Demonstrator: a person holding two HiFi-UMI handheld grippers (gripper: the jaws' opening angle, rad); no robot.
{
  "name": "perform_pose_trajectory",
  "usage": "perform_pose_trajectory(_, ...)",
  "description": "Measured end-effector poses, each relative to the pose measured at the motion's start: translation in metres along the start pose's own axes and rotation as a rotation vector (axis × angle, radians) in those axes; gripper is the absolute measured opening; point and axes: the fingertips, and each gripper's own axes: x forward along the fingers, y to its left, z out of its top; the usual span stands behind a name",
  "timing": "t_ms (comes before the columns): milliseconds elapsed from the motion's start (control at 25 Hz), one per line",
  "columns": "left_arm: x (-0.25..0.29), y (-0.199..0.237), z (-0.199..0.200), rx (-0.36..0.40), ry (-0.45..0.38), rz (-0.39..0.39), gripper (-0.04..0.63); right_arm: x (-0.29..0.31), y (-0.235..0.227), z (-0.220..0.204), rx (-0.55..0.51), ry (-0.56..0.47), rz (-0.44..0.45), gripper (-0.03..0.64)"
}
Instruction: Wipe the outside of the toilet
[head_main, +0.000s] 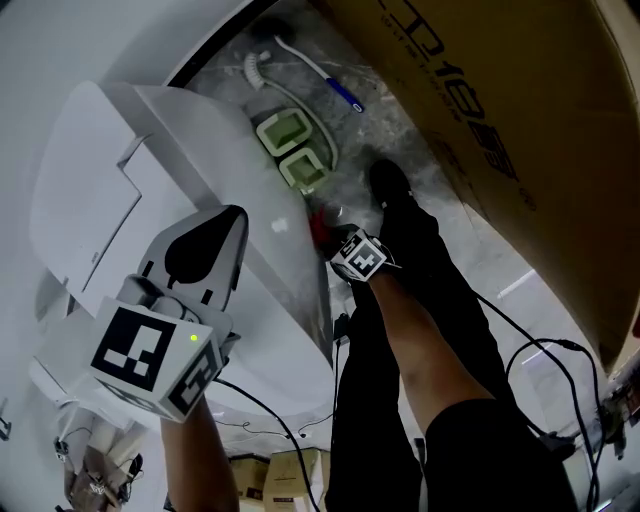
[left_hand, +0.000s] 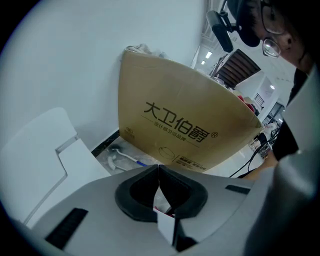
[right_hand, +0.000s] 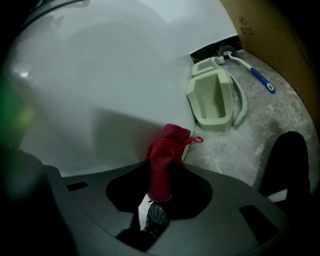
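The white toilet (head_main: 150, 190) fills the left of the head view, lid down. My right gripper (head_main: 332, 236) is low beside the bowl, shut on a red cloth (head_main: 321, 221). In the right gripper view the red cloth (right_hand: 168, 150) sticks out of the jaws of the right gripper (right_hand: 161, 172) and touches the toilet's white outer side (right_hand: 100, 75) near the floor. My left gripper (head_main: 205, 245) hovers over the toilet's top. In its own view the left gripper (left_hand: 159, 168) is shut with nothing in it.
A green plastic holder (head_main: 290, 148) and a blue-handled toilet brush (head_main: 305, 62) lie on the grey floor behind the bowl. A big cardboard box (head_main: 520, 110) stands to the right. The person's leg and black shoe (head_main: 390, 187) are beside the toilet, and cables (head_main: 545, 360) trail on the floor.
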Motion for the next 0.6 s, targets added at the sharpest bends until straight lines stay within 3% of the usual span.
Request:
perform_pose_trajectory(320, -0.012, -0.01, 0.003, -0.007, -0.001, -0.019, 0.015, -0.014, 0.044, -0.042, -0.058, 0.263, 0.134, 0.117)
perform_pose_trajectory(400, -0.024, -0.015, 0.009, -0.019, -0.014, -0.024, 0.015, -0.035, 0.042, -0.04, -0.066, 0.313, 0.106, 0.117)
perform_pose_trajectory(480, -0.044, -0.021, 0.018, -0.026, -0.039, -0.038, 0.015, -0.065, 0.031, -0.024, -0.019, 0.281, 0.039, 0.117)
perform_pose_trajectory(600, -0.08, -0.036, 0.034, -0.079, -0.096, -0.08, 0.015, -0.127, 0.026, 0.016, 0.079, 0.181, 0.009, 0.117)
